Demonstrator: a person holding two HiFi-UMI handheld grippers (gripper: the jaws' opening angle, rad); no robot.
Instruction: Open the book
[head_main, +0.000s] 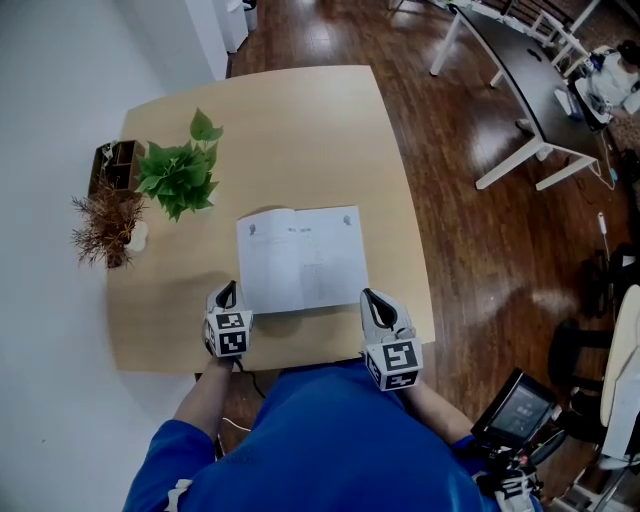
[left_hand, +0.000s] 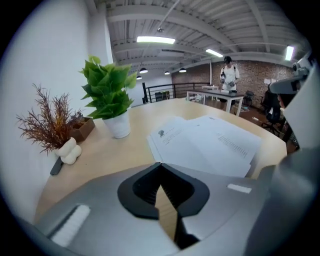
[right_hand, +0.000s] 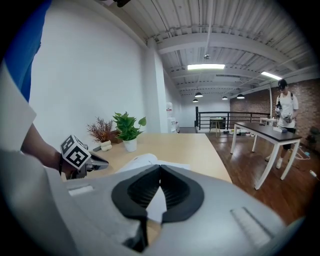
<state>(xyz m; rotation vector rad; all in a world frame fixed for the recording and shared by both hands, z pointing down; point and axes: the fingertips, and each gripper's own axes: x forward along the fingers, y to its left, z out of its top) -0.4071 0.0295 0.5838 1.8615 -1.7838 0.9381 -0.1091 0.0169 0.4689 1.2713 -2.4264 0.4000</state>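
My left gripper (head_main: 228, 294) and right gripper (head_main: 371, 299) sat shut, empty, flanking the open book (head_main: 300, 258) mid-frame — I judged lifting clear without brushing pages best.

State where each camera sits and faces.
Head view: on the head, looking steeply down at table, book; left hand-held gripper, right hand-held gripper, blue shirt show.
Left gripper view: on left hand-held gripper, facing book and plant; own shut jaws show.
Right gripper view: on right hand-held gripper, facing along table; own shut jaws, left hand-held gripper show.
All three share book and plant.
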